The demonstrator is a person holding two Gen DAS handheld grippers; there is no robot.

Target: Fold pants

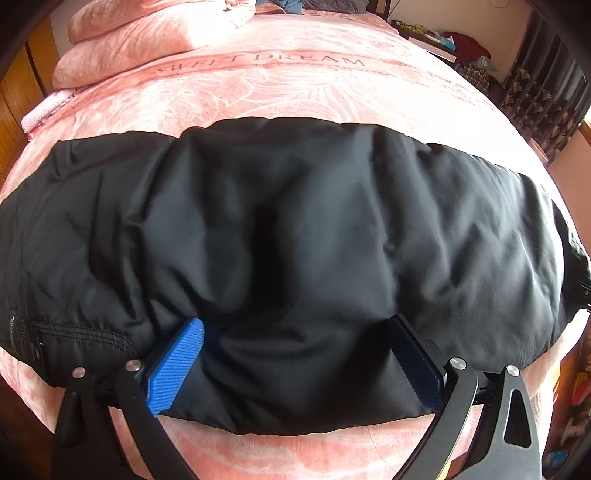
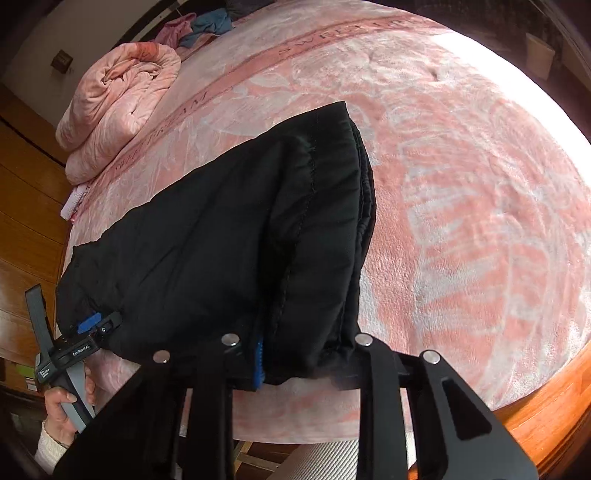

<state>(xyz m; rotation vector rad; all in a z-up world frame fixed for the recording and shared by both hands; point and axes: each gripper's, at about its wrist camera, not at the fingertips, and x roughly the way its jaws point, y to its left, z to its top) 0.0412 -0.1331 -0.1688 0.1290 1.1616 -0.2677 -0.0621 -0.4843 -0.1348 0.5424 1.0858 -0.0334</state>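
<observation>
Pants (image 1: pixel 295 221), black and padded, lie across the near part of a pink blanket (image 1: pixel 258 81) printed with "SWEET DREAM", already doubled into a thick band running left to right, so the fold seems partly done. In the left wrist view the left gripper (image 1: pixel 295 363) sits at the near edge with its blue pads (image 1: pixel 177 365) set wide on either side of a bulge of fabric; the jaws look spread and touching the cloth, though whether they squeeze it I cannot tell. In the right wrist view the right gripper (image 2: pixel 295 363) meets the stitched end of the pants (image 2: pixel 221 240), one blue pad (image 2: pixel 259 363) showing at the cloth while the other finger is hidden behind fabric; the jaws seem to straddle that end, but a firm pinch cannot be confirmed. The next move probably calls for both grippers to close on their edges and carry one end over toward the other, keeping the puffy layers aligned as they slide. A folded pink quilt (image 2: pixel 118 99) is stacked at the far left of the bed, well apart from the pants, and loose clothes (image 2: pixel 199 26) lie beyond it. Wooden bed frame (image 2: pixel 554 398) edges the near right corner. Nothing on the blanket blocks the fold; the bulk of the padding is the likelier trouble.
</observation>
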